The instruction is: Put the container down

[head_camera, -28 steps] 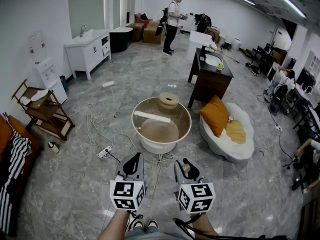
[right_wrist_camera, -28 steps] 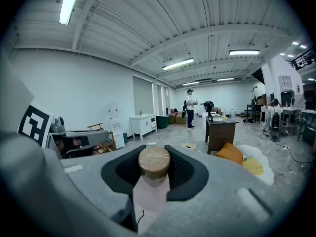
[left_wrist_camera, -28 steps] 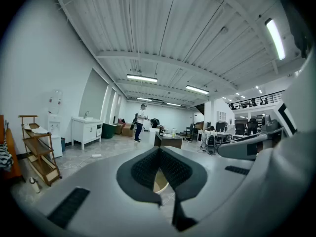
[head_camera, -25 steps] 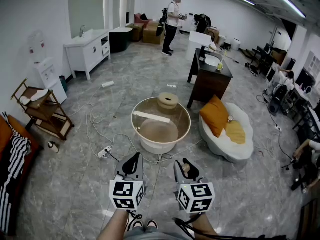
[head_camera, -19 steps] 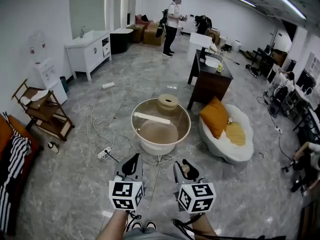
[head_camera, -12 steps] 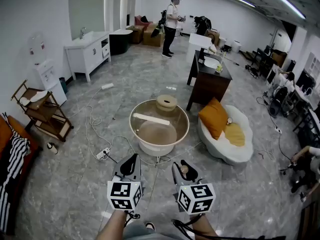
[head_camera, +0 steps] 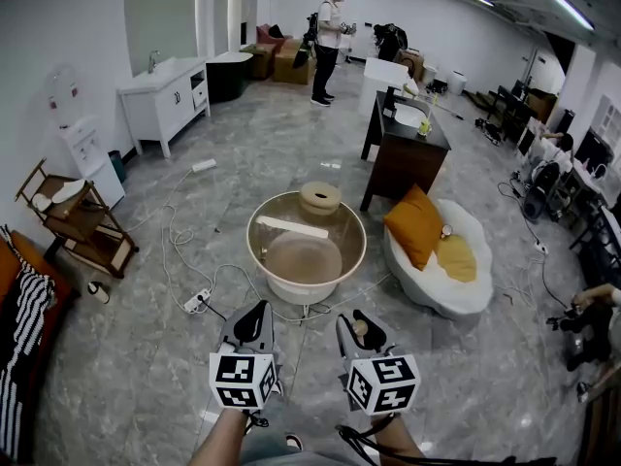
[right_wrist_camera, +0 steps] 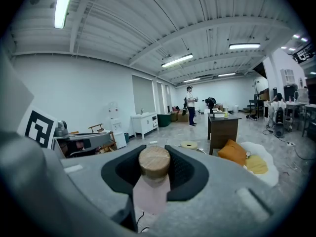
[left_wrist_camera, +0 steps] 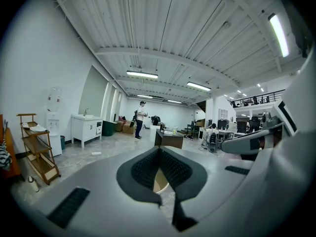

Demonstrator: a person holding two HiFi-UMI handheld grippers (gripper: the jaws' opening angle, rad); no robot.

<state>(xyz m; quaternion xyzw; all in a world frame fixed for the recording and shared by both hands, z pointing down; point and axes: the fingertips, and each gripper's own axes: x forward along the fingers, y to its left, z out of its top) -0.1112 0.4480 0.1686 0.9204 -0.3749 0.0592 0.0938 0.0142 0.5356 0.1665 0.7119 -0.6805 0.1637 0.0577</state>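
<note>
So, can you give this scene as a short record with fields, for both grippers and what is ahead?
left gripper: shut, empty
right gripper: shut on the container
container: pale pink body, round tan lid
ahead: round glass table with a beige round object and a white strip on it
task state: container not yet put down

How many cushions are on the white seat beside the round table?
2. The orange cushion stands tilted at the left of the white seat; the yellow cushion lies flat beside it. None looks hidden.
</note>
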